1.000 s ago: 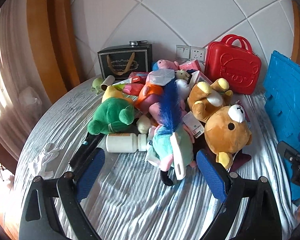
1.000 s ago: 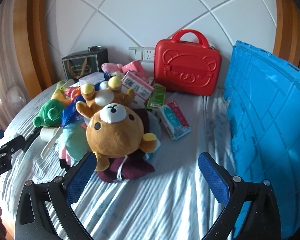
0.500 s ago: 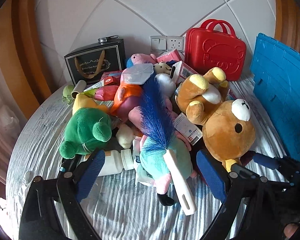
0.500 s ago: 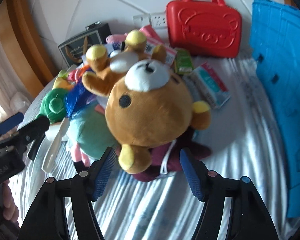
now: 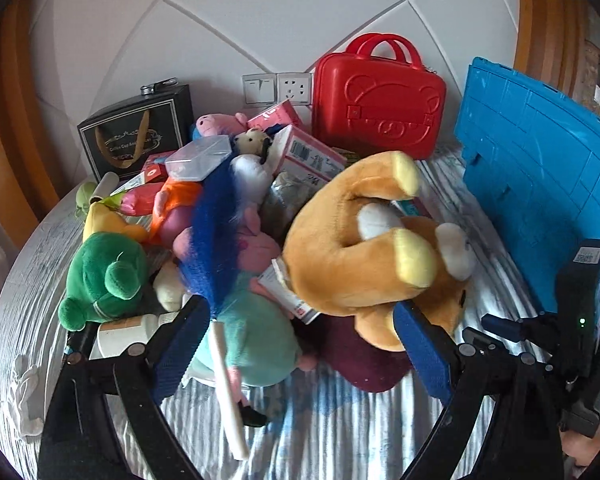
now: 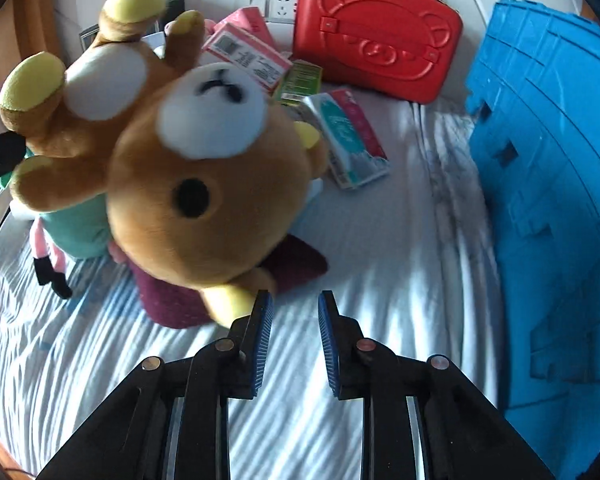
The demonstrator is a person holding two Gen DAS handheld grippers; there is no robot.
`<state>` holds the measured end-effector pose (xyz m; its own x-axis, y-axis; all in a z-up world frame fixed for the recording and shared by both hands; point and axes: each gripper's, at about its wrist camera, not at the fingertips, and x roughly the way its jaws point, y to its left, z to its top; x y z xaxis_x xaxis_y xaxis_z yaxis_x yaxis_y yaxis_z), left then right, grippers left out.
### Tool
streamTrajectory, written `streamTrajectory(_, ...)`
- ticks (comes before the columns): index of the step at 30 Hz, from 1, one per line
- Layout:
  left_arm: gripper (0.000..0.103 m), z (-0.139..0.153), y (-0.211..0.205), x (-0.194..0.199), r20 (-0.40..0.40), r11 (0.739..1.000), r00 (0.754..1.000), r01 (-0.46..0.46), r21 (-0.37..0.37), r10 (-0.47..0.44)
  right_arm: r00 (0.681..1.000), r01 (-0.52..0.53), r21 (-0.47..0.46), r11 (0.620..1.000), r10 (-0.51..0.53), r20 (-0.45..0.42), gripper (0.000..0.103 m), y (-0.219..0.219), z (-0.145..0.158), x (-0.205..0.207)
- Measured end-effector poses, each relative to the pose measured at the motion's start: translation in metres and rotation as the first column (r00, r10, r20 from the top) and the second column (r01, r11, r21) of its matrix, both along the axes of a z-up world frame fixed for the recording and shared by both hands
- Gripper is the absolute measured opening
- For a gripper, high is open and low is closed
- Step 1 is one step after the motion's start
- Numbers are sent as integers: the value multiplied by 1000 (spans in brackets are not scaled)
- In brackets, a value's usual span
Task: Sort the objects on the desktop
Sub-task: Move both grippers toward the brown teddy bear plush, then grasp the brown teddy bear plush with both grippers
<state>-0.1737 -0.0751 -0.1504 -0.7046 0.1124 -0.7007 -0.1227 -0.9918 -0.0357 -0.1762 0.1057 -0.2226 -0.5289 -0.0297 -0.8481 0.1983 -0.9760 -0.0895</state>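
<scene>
- The right wrist view alone shows the brown bear's (image 6: 204, 184) face. It lies head-down on a maroon cloth (image 6: 300, 264) mid-table (image 6: 380, 260), legs in the air.
- The right gripper (image 6: 292, 312) is closed. Only striped cloth shows between its pads, and one fingertip touches the bear's yellow ear.
- The same view shows a teal tissue pack (image 6: 348, 136) and a green box (image 6: 300, 80).
- The left wrist view alone shows a green plush (image 5: 104, 276) and a white bottle (image 5: 120, 332) toward the table's left edge.
- The left gripper (image 5: 300, 344) is spread wide and grips nothing.
- Gold lettering on the black gift bag (image 5: 136, 132) starts "Coffee Cup".
- The barcode text on the pink box (image 6: 248, 54) is unreadable.
- The blue crate (image 6: 548, 160) stands at the right edge.
</scene>
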Motion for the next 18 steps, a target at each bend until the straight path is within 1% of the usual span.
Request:
streamTrajectory(2, 94, 8, 9, 6, -18, 1000, 1000, 23, 19, -23, 1000, -10, -11, 1000, 10, -1, 23, 6, 0, 0)
streamTrajectory(3, 94, 13, 13, 10, -38, 1000, 999, 25, 10, -25, 1000, -14, -17, 1000, 14, -1, 23, 8, 0, 0)
streamTrajectory(5, 94, 19, 21, 10, -69, 999, 998, 12, -52, -15, 1000, -18, -41, 999, 19, 6, 23, 12, -2, 2)
streamTrajectory(7, 94, 20, 26, -4, -81, 991, 996, -32, -133, 22, 1000, -21, -64, 998, 22, 11, 23, 14, -1, 3)
streamTrajectory(8, 90, 17, 27, -14, -75, 986, 997, -48, -159, 36, 1000, -22, -76, 997, 23, 10, 23, 14, 1, 2)
streamTrajectory(9, 86, 12, 26, -24, -47, 984, 998, -49, -174, 41, 1000, -22, -89, 996, 22, 6, 24, 13, 4, 3)
streamTrajectory(10, 69, 6, 24, -30, 0, 984, 999, -42, -172, 43, 1000, -21, -110, 994, 22, 0, 24, 13, 9, 5)
streamTrajectory(11, 57, 1, 20, -31, 37, 988, 999, -32, -148, 38, 1000, -21, -130, 991, 20, -8, 25, 12, 14, 7)
streamTrajectory(12, 56, -6, 16, -27, 69, 993, 997, -25, -117, 33, 1000, -20, -151, 988, 17, -20, 29, 12, 19, 8)
streamTrajectory(13, 56, -13, 13, -22, 85, 994, 996, -22, -104, 31, 999, -19, -173, 985, 14, -31, 35, 11, 24, 9)
streamTrajectory(14, 56, -21, 10, -15, 103, 995, 994, -15, -97, 25, 999, -18, -198, 980, 11, -39, 39, 10, 28, 10)
streamTrajectory(16, 56, -37, 6, -4, 135, 996, 991, -2, -88, 14, 999, -20, -251, 968, 10, -42, 55, 5, 34, 10)
streamTrajectory(17, 56, -42, 3, 1, 144, 996, 990, 5, -90, 8, 999, -26, -276, 961, 15, -41, 59, 2, 36, 10)
streamTrajectory(18, 56, -45, 1, 4, 147, 996, 989, 8, -92, 6, 999, -32, -304, 952, 21, -39, 65, -2, 37, 11)
